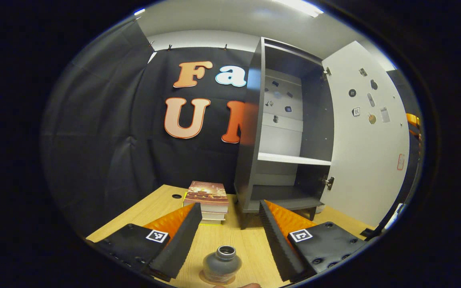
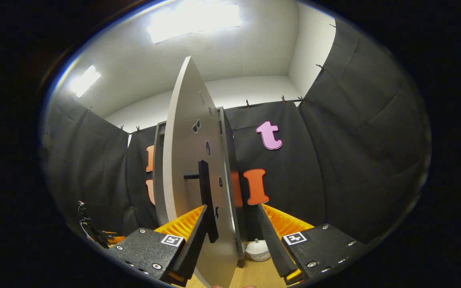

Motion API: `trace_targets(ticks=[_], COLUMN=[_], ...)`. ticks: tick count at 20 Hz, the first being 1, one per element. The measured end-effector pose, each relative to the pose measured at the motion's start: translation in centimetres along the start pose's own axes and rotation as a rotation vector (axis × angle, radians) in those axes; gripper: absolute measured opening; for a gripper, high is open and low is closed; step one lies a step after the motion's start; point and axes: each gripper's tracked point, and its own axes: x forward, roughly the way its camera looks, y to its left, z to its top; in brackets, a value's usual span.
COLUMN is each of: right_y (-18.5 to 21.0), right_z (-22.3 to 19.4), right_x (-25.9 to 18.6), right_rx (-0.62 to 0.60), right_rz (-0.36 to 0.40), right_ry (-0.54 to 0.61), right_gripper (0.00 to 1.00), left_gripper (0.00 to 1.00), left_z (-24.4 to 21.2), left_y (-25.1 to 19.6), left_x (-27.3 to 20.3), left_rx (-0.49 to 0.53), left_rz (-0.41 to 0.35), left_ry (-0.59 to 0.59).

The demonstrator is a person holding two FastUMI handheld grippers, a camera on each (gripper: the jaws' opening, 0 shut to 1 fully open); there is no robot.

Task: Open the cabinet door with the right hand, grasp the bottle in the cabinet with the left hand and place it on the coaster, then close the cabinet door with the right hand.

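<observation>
Bottle: stood upright on the coaster, on the wooden table, between the spread fingers of the left gripper, untouched. Stack of books: set beyond, beside the cabinet, whose door is swung wide. Right gripper: jaws open, the door's edge and handle seen between them. White lidded pot: on the table behind.

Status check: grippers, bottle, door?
Left gripper open, bottle standing on coaster between its fingers. Right gripper open, straddling open door edge by the handle. Cabinet shelves bare.
</observation>
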Motion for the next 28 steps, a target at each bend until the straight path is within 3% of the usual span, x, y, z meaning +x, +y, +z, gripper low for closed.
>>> trace_targets(ticks=[2,3,7,8,12,13,16,17,22,23,28], right_y=[-0.2,-0.5,-1.0,-0.6,-0.3,-0.2,0.7,0.8,2.7,3.1,4.9], right_z=[0.6,0.7,0.2,-0.3,-0.6,-0.8,-0.7,-0.7,-1.4,-1.4,-1.8], right_x=[0.0,-0.1,1.1,1.5,2.3,2.2,1.9,1.9,2.1,2.2,2.6], right_rx=[0.026,0.023,0.022,0.022,-0.013,-0.010,-0.020,-0.028,-0.007,-0.002,0.010], right_rz=[0.008,0.003,-0.004,0.006,0.000,0.002,0.041,0.047,0.102,0.116,0.184], right_ry=[-0.006,-0.006,0.031,0.053,0.082,0.087,0.097,0.102,0.129,0.131,0.119], right_gripper=[0.75,0.75,0.75,0.75,0.76,0.75,0.75,0.74,0.74,0.74,0.74], left_gripper=[1.00,0.95,0.95,0.99,0.99,0.95,0.91,0.95,0.95,0.91,0.95], left_z=[1.2,1.4,2.3,3.2,6.0,6.4,7.7,8.1,11.6,12.6,17.5], left_y=[0.0,-0.1,-1.2,-1.2,-1.8,-2.1,-2.9,-3.1,-4.8,-5.0,-4.9], left_x=[0.9,1.4,3.6,4.1,5.4,5.7,6.4,6.6,6.9,6.9,6.5], left_rx=[0.036,0.057,0.055,0.052,0.045,0.050,0.060,0.059,0.002,0.000,0.059], left_rz=[0.015,0.021,0.029,0.037,0.037,0.034,0.010,0.003,-0.074,-0.083,-0.089], left_ry=[-0.010,-0.009,0.041,0.043,0.024,0.021,0.019,0.022,0.016,0.007,-0.062])
